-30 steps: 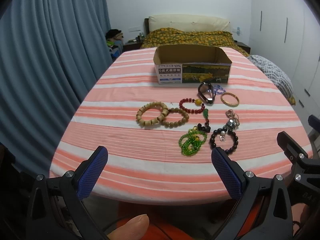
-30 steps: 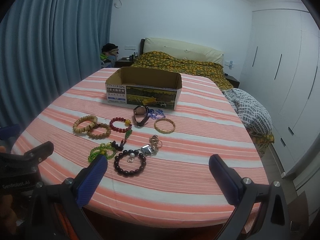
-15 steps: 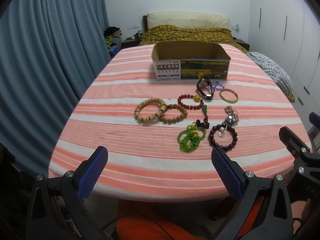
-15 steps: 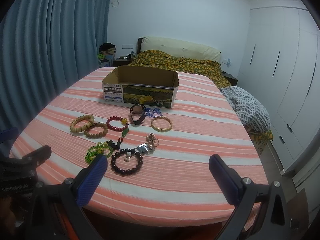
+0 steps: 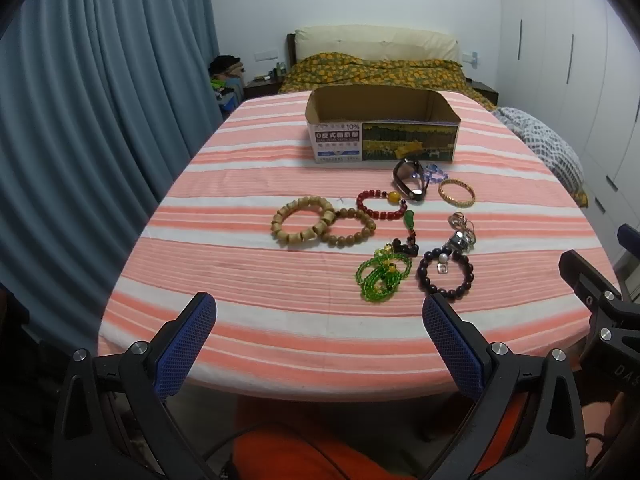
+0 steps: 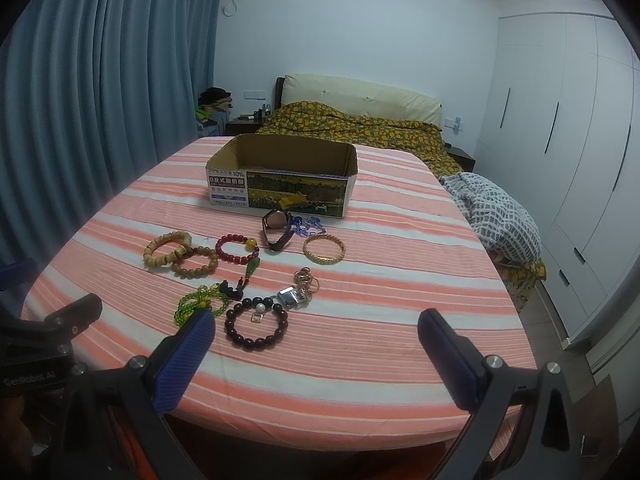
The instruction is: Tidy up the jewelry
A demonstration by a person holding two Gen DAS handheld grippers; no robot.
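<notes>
Both grippers have lifted a little and pulled back from the table [image 5: 248,344]; the near edge now sits lower in their views than a moment ago. No jewelry has moved. The left gripper [image 5: 320,344] is wide open and holds nothing. The right gripper [image 6: 316,350] is wide open too, and empty.

The box [image 5: 382,124] sits toward the far edge, and I can see nothing in it. The dark bead bracelet [image 6: 256,324] and green beads [image 5: 382,276] lie closest to the near edge. The gold bangle [image 6: 323,249] and watch [image 6: 276,228] lie just in front of the box. So the tidying has not started yet, I think. The dark bracelet looks easiest to grab first.
</notes>
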